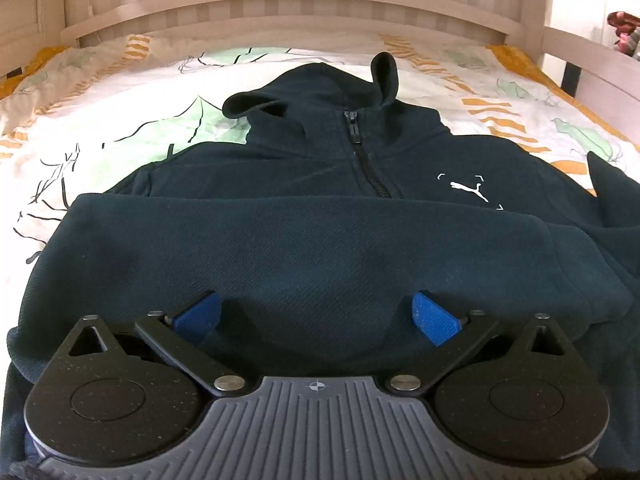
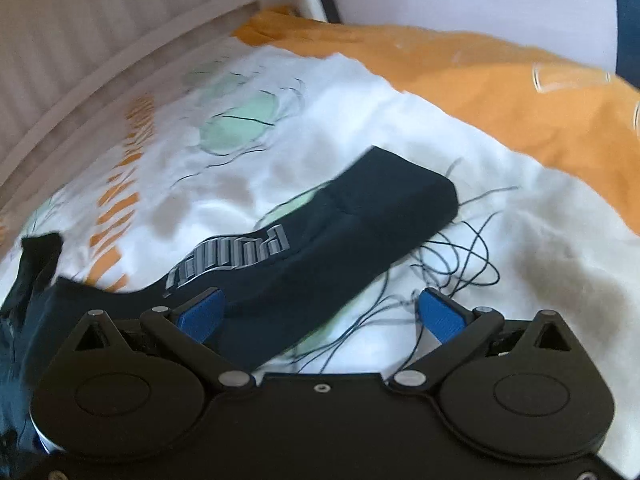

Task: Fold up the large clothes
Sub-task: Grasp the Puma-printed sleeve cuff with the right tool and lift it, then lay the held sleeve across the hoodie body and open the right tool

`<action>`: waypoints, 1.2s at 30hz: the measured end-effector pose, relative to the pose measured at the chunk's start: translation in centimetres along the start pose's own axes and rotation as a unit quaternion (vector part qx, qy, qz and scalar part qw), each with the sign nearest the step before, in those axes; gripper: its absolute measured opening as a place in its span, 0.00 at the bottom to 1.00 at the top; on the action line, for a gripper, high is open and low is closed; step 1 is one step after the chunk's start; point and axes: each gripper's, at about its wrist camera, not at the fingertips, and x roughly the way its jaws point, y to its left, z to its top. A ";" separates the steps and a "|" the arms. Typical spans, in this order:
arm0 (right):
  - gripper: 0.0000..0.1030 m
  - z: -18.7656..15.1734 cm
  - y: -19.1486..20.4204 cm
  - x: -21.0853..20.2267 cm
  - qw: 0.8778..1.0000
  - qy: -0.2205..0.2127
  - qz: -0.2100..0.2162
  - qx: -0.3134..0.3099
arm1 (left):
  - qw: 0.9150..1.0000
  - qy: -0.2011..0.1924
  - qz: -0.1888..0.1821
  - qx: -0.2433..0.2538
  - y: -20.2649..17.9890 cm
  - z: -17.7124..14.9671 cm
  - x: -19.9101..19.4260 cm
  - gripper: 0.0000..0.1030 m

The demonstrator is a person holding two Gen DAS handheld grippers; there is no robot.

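Note:
A dark navy zip hoodie point(image 1: 320, 168) lies face up on the bed, hood toward the headboard, a white logo point(image 1: 468, 190) on its chest. One sleeve point(image 1: 312, 248) is folded across the body. My left gripper point(image 1: 316, 314) is open just above that folded sleeve, holding nothing. In the right wrist view the other sleeve point(image 2: 320, 232), with grey lettering point(image 2: 228, 258), lies stretched out on the sheet. My right gripper point(image 2: 320, 314) is open over it, the left finger point(image 2: 200, 314) above the cloth and the right one over the sheet.
The bed has a white sheet point(image 1: 120, 120) printed with green and orange shapes. A pale wooden headboard point(image 1: 304, 4) runs along the far side. An orange blanket point(image 2: 500, 96) lies at the far right. The right wrist view is blurred.

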 end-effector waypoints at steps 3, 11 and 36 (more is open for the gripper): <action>1.00 0.4 -0.6 0.4 1.000 -0.012 0.009 0.017 | 1.000 -0.001 0.001 0.000 -0.1 0.2 0.0 1.00; 0.29 1.8 -1.5 0.3 0.998 -0.028 0.014 0.050 | 1.000 -0.001 -0.004 -0.001 0.1 0.2 0.2 1.00; 0.23 -8.9 36.4 -10.6 0.915 -0.078 0.275 -0.283 | 0.996 -0.024 -0.034 -0.083 13.1 1.7 -7.7 0.99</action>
